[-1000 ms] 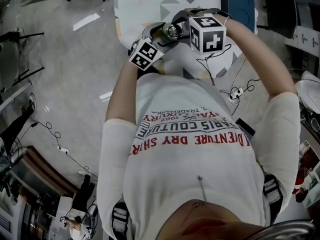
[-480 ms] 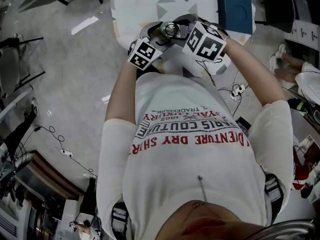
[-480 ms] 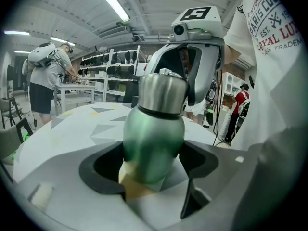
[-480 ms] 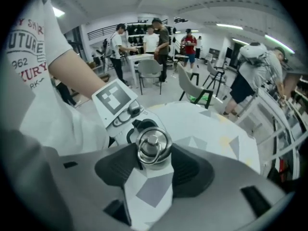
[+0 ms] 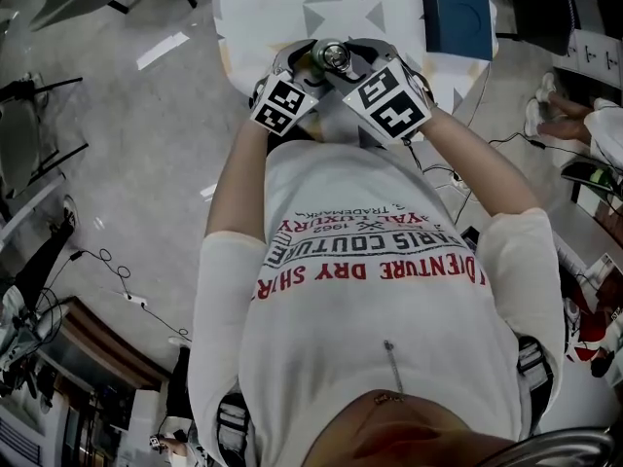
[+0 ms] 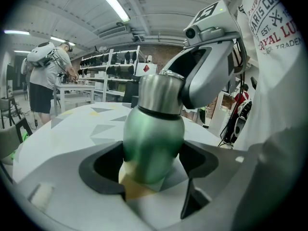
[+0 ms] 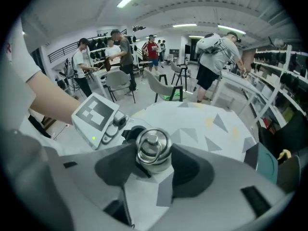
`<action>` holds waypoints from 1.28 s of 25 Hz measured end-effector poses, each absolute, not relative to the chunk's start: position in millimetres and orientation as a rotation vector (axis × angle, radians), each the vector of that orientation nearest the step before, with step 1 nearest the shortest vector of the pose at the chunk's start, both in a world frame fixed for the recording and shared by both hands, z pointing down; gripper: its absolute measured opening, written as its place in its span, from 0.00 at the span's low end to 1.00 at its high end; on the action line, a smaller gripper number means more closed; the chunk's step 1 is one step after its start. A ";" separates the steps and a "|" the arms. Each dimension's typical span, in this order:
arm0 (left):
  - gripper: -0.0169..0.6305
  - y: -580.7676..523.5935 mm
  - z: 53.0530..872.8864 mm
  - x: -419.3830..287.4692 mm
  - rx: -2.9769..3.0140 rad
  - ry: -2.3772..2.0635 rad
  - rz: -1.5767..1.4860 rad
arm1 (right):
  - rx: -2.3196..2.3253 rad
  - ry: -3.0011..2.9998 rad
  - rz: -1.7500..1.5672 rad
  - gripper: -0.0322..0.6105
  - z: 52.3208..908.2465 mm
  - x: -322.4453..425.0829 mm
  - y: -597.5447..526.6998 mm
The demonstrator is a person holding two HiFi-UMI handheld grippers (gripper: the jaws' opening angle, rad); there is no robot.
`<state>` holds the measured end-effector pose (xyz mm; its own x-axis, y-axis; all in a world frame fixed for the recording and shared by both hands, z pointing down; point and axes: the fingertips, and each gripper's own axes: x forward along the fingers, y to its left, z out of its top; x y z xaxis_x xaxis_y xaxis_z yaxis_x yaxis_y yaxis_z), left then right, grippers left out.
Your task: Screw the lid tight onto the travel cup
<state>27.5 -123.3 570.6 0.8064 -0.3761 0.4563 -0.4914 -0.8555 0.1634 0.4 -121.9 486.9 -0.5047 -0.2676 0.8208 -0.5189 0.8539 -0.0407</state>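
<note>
**A:** Why does the left gripper (image 6: 153,170) sit so low on the travel cup (image 6: 154,134)?

**B:** Its jaws are clamped on the green body. I judge that is to stop the cup spinning and to leave the top free. The right gripper (image 7: 154,166) comes in from above, with its jaws squeezed on the steel lid (image 7: 153,141), one on each side. That is the natural grip for twisting it.

**A:** And where is the cup?

**B:** It is between the two grippers, nearly upright, over the near edge of the white table (image 6: 72,124). No view shows whether its base touches the tabletop.

**A:** What does one view give that another lacks?

**B:** The left gripper view shows the cup from the side. The lid sits down on the body at a dark seam, and the other gripper's jaw wraps round it, but the lid's top is hidden. The right gripper view looks down on that top and its ring (image 7: 153,158), with the left marker cube (image 7: 94,112) beyond, and the body is hidden. The head view shows both arms drawn close together and a blue box (image 5: 456,8) at the table's far side. Only the gripper views reach the room behind, with a person wearing a backpack (image 6: 45,73) at the shelves (image 6: 110,66).
</note>
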 end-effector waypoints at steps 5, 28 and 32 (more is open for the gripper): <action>0.59 -122.1 570.1 29.1 2.714 -0.658 0.601 | 0.552 -2.137 0.350 0.42 488.5 4.3 -120.0; 0.59 -115.9 458.9 -5.7 2.817 -0.836 0.385 | 0.920 -2.549 0.225 0.07 393.0 31.1 -144.2; 0.45 -121.5 404.3 -14.5 2.876 -0.928 0.267 | 0.942 -2.621 0.192 0.07 376.3 29.2 -142.0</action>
<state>-14.5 -121.5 404.3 0.7981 -0.5686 0.1995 -0.5876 -0.8077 0.0485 29.2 -142.0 376.3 -0.7186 -0.5908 0.3669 -0.6380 0.7700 -0.0098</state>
